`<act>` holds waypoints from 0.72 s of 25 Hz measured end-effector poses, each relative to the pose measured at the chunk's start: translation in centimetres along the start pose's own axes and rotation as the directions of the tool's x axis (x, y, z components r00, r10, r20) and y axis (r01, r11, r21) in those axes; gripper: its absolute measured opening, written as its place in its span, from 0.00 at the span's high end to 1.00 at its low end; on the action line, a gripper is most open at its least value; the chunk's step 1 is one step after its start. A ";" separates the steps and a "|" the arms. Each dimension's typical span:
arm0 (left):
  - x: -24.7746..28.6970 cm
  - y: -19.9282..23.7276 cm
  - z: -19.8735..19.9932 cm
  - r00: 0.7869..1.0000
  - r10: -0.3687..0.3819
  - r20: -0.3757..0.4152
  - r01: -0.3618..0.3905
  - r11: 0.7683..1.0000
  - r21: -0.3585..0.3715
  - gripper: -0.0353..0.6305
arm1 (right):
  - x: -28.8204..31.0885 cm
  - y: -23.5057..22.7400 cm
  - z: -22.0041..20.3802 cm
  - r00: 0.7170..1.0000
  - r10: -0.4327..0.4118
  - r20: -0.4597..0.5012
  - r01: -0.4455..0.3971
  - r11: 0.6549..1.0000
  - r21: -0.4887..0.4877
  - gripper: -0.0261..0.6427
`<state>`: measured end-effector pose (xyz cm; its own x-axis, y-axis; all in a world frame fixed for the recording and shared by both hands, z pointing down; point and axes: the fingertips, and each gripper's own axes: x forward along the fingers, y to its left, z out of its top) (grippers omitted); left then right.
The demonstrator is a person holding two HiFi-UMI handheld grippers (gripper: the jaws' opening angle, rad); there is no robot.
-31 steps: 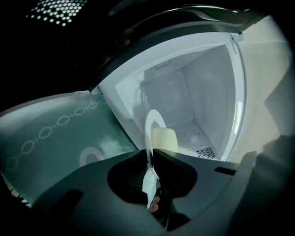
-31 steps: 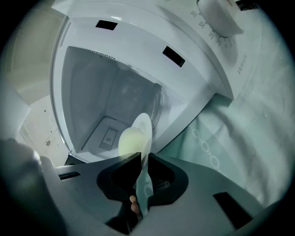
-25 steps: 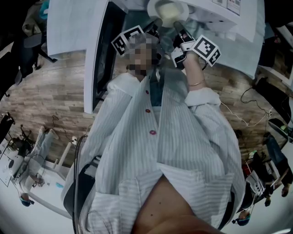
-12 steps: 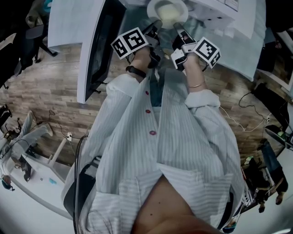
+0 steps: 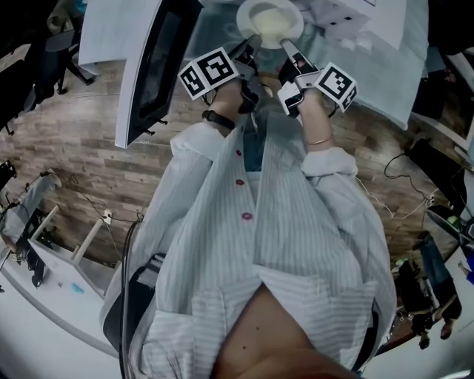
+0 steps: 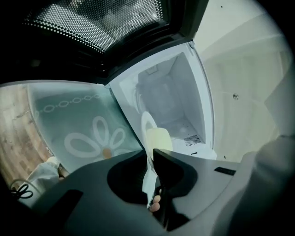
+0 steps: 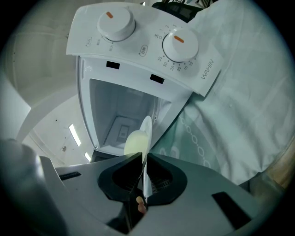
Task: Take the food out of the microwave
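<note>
Both claws pinch the same white plate [image 5: 261, 9], one at each side of its rim, and hold it off the tabletop [image 6: 87, 133] just in front of the open microwave [image 7: 138, 50]. The left claw [image 6: 150, 154] has its jaws pressed onto the plate's edge, which runs up between them as a thin white blade. The right claw [image 7: 144, 159] is clamped on the opposite edge in the same way, its pads tight against the rim. A pale yellow mound of food [image 5: 272, 19] sits in the middle of the plate, roughly midway between the two grips. From above the plate shows nearly whole and round, outside the cavity rather than under its roof. In both gripper views it stands edge-on against the white interior behind it. The microwave door [image 5: 159, 66] is swung wide to the person's left, its dark window panel facing out. Two white dials [image 7: 179, 44] with orange marks sit on the control panel beside the opening. A pale green cloth with white flower shapes covers the tabletop below, and a crumpled white cloth [image 7: 249, 101] lies to the right of the microwave. The person's striped shirt [image 5: 296, 244] fills the lower part of the head view.
</note>
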<state>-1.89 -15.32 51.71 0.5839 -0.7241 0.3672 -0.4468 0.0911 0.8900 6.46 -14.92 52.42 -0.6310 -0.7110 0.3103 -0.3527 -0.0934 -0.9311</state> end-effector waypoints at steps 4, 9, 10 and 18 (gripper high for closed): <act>-1.0 -1.2 -1.0 1.000 -0.012 0.003 0.012 1.000 0.004 0.87 | -1.5 0.7 -0.2 1.000 0.018 -0.009 -0.018 1.000 -0.002 0.88; -2.4 -3.5 -2.5 0.999 -0.035 0.013 0.035 0.999 0.005 0.87 | -4.2 2.1 -0.3 0.999 0.054 -0.006 -0.054 0.998 0.020 0.88; -2.7 -3.9 -2.8 0.999 -0.042 0.013 0.041 0.999 0.006 0.87 | -4.7 2.3 -0.3 0.998 0.060 -0.003 -0.060 0.998 0.022 0.89; -5.2 -6.9 -3.8 0.995 -0.101 0.024 0.100 0.995 0.022 0.88 | -7.8 4.3 -0.7 0.997 0.080 0.000 -0.080 0.997 0.016 0.89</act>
<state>0.78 -9.57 44.70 0.6096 -0.7456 0.2693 -0.4006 0.0033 0.9162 9.37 -9.28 46.11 -0.6570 -0.7163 0.2352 -0.2904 -0.0474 -0.9557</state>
